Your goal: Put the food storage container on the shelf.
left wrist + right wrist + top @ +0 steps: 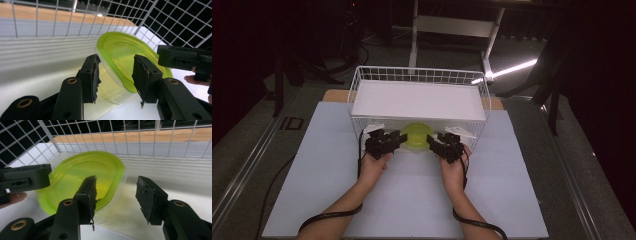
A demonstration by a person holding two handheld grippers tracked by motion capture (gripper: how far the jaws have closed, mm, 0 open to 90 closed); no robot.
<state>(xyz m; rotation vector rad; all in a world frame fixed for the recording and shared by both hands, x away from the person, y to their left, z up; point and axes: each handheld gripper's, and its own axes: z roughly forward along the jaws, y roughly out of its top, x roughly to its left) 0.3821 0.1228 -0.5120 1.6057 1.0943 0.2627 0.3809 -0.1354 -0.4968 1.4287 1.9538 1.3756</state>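
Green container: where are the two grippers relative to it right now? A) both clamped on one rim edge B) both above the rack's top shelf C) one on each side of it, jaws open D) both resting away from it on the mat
C: in the high view the left gripper and right gripper flank the green container under the white shelf, and each gripper view shows its jaws spread.

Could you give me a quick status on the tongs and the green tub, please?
Both tongs, left and right, open, flanking the tub. Tub tilted under the basket shelf. Nothing between tongs and tub.
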